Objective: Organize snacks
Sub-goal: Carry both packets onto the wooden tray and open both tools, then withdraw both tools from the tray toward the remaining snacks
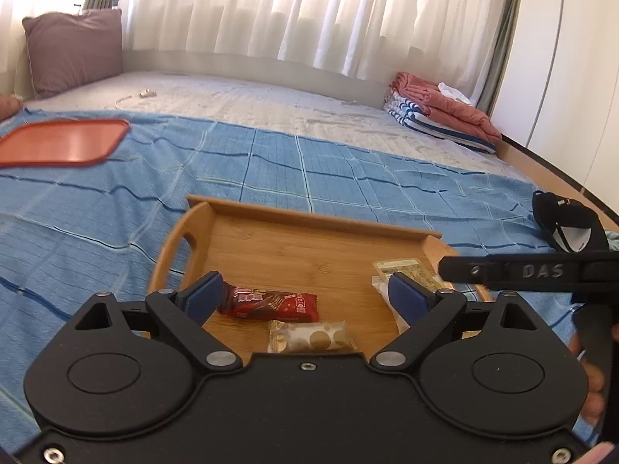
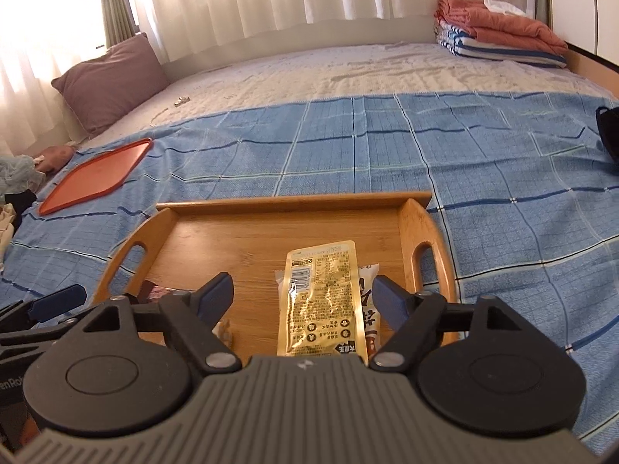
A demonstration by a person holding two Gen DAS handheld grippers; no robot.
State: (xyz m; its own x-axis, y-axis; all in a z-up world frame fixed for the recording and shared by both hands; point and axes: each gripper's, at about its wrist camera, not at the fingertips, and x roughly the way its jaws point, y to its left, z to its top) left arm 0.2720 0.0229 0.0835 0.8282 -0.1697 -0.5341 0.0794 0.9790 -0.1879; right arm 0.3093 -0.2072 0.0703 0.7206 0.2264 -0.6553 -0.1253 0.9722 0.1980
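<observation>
On the bed's blue checked blanket [image 2: 387,147] a wooden tray [image 2: 294,203] was seen holding a red snack bar [image 1: 271,303], a gold-dotted packet [image 1: 309,335] and a yellow pouch [image 2: 321,301], while the left gripper [image 1: 305,294] and right gripper [image 2: 305,297] were held above them, jaws apart and empty.

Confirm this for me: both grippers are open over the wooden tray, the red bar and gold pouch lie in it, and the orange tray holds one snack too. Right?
Not quite. The orange tray holds nothing; the right wrist view shows it bare on the blue blanket. The rest stands: the left gripper and right gripper are open over the wooden tray, with the red bar and gold pouch lying in it.
</observation>
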